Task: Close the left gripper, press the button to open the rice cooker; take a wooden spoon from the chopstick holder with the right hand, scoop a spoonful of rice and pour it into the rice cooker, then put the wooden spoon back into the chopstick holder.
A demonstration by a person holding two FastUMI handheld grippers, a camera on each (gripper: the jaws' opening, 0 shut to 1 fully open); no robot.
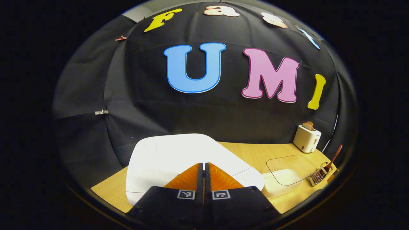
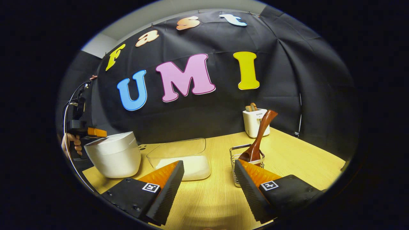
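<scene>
Rice cooker (image 2: pixel 113 155): white, rounded body, lid down, sits at the left end of the desk (image 2: pixel 303 159) in the right gripper view. In the left gripper view the rice cooker (image 1: pixel 172 153) lid is a flat white surface right under the fingers.

Left hand-held gripper (image 1: pixel 204 169): fingers pressed together, nothing between them, tips over the front part of the cooker lid; contact with the lid or button can't be told. In the right gripper view the left hand-held gripper (image 2: pixel 96 132) is at the cooker's top left edge, with a hand (image 2: pixel 73 143) holding it.

Wooden spoon (image 2: pixel 258 137): dark brown, stands tilted in the chopstick holder (image 2: pixel 238 156), handle up and leaning right. Holder is a wire metal basket near the middle of the desk. In the left gripper view the chopstick holder (image 1: pixel 319 175) and wooden spoon (image 1: pixel 335 157) sit at the far right.

Clear container (image 2: pixel 182 158): transparent rectangular tub between cooker and holder, open top, layer of white rice (image 2: pixel 195 169) in the bottom.

Right hand-held gripper (image 2: pixel 209 183): wide open, empty, low over the desk, right finger just in front of the holder, left finger in front of the tub.

Toaster (image 2: pixel 254 121): white, at the back by the wall, bread slices sticking out of the top.
</scene>
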